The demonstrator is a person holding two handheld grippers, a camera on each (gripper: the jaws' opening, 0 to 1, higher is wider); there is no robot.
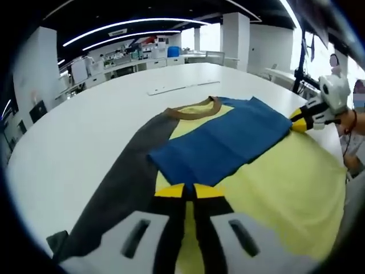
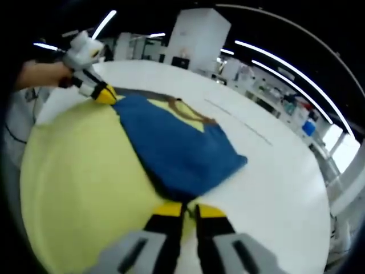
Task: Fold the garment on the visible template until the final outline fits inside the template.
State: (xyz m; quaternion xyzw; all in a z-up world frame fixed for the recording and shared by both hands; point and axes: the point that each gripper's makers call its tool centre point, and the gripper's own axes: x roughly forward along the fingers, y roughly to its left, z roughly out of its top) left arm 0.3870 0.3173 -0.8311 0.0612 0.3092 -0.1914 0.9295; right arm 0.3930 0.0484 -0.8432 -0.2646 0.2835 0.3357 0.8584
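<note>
Garment [image 1: 228, 165] lies flat on the white bench [image 1: 85, 137], blue panel [image 1: 222, 140] folded across the yellow; left gripper [image 1: 190, 191] and right gripper [image 2: 188, 210] each clamped on a corner of the blue panel's edge, so uneven pull likely skews the fold or drags the shirt.

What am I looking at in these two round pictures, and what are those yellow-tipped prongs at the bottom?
A person holds a two-jaw gripper in each hand, with a fisheye camera riding on each. The prongs are the left gripper and the right gripper, each seen from its own camera; each also appears far off in the other's view. On the white table lies a garment, yellow with a dark side, its blue panel folded across. Both grippers look closed on the blue panel's edges.
</note>
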